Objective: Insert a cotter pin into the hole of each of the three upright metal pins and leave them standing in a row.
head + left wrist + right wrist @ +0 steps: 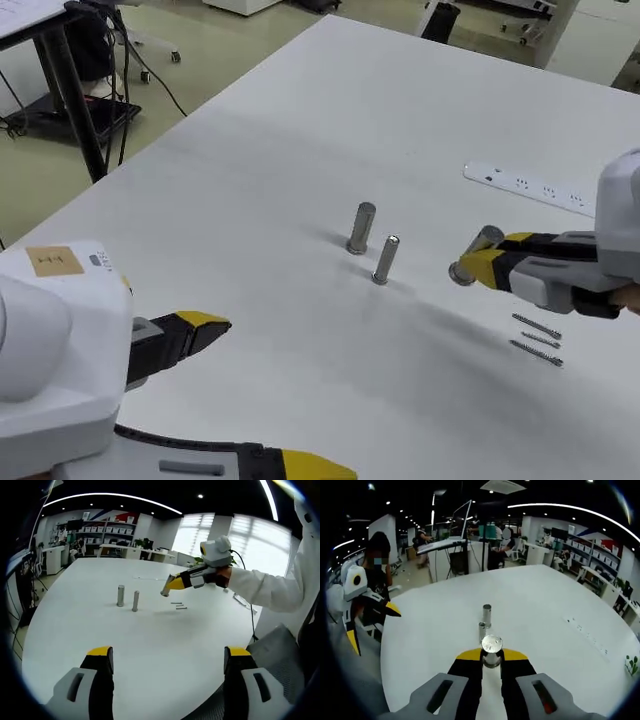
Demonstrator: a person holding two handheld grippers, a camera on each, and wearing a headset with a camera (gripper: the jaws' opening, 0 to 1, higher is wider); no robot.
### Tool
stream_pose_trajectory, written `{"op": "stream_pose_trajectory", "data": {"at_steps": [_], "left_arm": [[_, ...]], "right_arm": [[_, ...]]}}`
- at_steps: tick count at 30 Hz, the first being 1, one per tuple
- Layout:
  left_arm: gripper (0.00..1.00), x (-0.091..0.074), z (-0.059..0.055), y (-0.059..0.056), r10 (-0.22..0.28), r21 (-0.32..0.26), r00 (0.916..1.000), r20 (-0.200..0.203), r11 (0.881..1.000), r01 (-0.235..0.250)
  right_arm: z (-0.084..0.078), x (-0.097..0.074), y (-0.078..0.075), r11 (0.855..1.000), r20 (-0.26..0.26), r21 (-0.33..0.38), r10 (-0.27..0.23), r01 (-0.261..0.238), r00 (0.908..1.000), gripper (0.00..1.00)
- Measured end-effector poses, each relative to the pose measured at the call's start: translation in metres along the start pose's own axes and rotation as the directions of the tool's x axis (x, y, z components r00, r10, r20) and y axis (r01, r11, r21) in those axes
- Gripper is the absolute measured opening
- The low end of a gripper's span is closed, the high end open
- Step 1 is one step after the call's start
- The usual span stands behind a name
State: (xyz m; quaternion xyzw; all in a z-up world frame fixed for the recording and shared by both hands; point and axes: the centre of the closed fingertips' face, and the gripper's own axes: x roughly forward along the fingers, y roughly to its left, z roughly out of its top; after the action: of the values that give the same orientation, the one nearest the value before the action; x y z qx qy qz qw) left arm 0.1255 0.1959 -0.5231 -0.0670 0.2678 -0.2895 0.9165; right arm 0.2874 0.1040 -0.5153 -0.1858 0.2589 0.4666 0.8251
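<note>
Metal pins: the far pin [362, 228] and the near pin [386, 259] stand upright mid-desk, close together but not touching. The third pin [470, 258] is off the desk [300, 150], lying tilted in my right tongs [478, 262].
Right tongs: closed on the third pin's shank, with its round end pointing towards the two standing pins.
Left tongs [168, 655]: spread wide and holding nothing, low at my near side.
Cotter pins [535, 340]: three, I think, though they are thin and hard to count. They lie loose on the desk just below my right tongs.
Risk: if I set the third pin down while it is tilted, it could topple. If I come in too near, I could clip the near pin and send it into the far one. A low sweep of the right tongs could scatter the cotter pins.
Room: there is bare desk to the left and in front of the pins. The desk's left edge is well apart from them, and the power strip [530, 187] lies beyond on the right.
</note>
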Motion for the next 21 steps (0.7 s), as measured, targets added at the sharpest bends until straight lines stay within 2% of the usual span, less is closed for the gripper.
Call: {"op": "stream_pose_trajectory", "data": {"at_steps": [3,6,10,16,21], "left_arm": [[0.9,-0.001,0.0,0.002,0.01,0.011,0.9999,-0.006,1.0,-0.01],[0.9,-0.002,0.0,0.002,0.007,0.016,0.9999,-0.009,1.0,-0.007],[0.91,-0.004,0.0,0.005,0.011,0.02,0.9998,-0.018,1.0,-0.011],[0.91,-0.006,-0.004,0.012,0.024,0.023,0.9989,-0.04,0.999,-0.023],[0.93,-0.009,-0.002,0.018,0.039,0.037,0.9989,-0.026,0.999,-0.038]], "right_arm": [[-0.008,-0.002,0.016,1.0,-0.005,0.014,0.019,-0.019,0.9998,0.07],[-0.016,-0.003,0.025,1.0,-0.02,0.011,0.025,-0.025,0.9995,0.07],[-0.027,-0.003,0.042,0.997,-0.013,0.059,0.047,-0.046,0.9988,0.07],[-0.039,0.0,0.057,0.996,-0.03,0.081,0.05,-0.047,0.9983,0.07],[-0.047,0.005,0.062,0.996,-0.055,0.071,0.052,-0.048,0.9972,0.07]]}}
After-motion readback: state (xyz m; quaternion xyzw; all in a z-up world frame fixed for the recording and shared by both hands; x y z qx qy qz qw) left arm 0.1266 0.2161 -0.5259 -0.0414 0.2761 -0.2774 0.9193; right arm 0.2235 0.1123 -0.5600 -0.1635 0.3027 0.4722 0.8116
